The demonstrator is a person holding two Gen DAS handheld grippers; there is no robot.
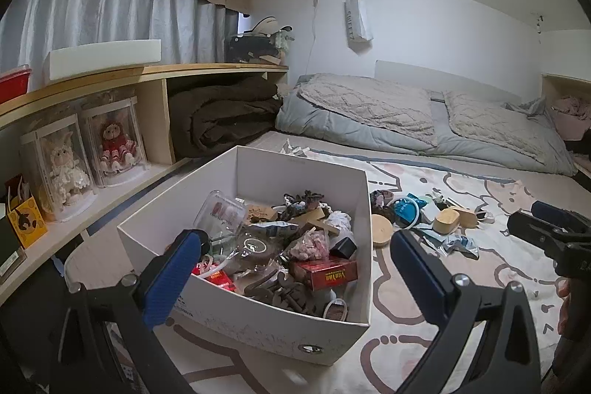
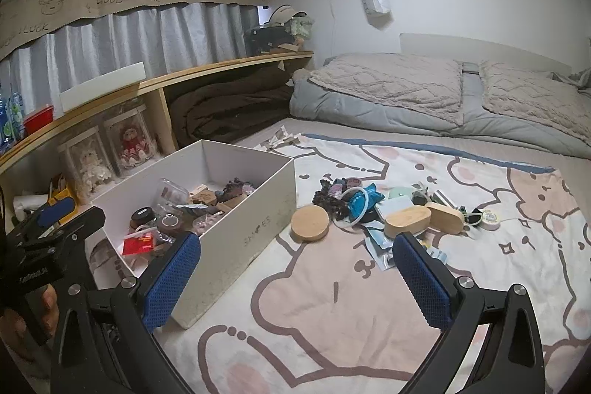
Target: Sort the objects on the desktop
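A white cardboard box (image 1: pixel 258 327) sits on the cartoon blanket, filled with small items: a red packet (image 1: pixel 325 274), a clear plastic container (image 1: pixel 221 213), tape rolls and dark trinkets. My left gripper (image 1: pixel 295 240) hovers open over the box's near end, with nothing between its blue pads. To the right of the box (image 2: pixel 240 239) lies a loose pile: a round cork lid (image 2: pixel 309 222), two oval wooden cases (image 2: pixel 406 220), a blue packet (image 2: pixel 360 202) and hair ties. My right gripper (image 2: pixel 297 246) stands open and empty, in front of the pile and above the blanket.
A wooden shelf (image 1: pixel 122 76) runs along the left, holding two dolls in clear cases (image 1: pixel 110 143) and a folded brown blanket (image 1: pixel 225 120). A grey quilt with pillows (image 2: pixel 424 98) lies at the back. The patterned blanket (image 2: pixel 332 312) covers the foreground.
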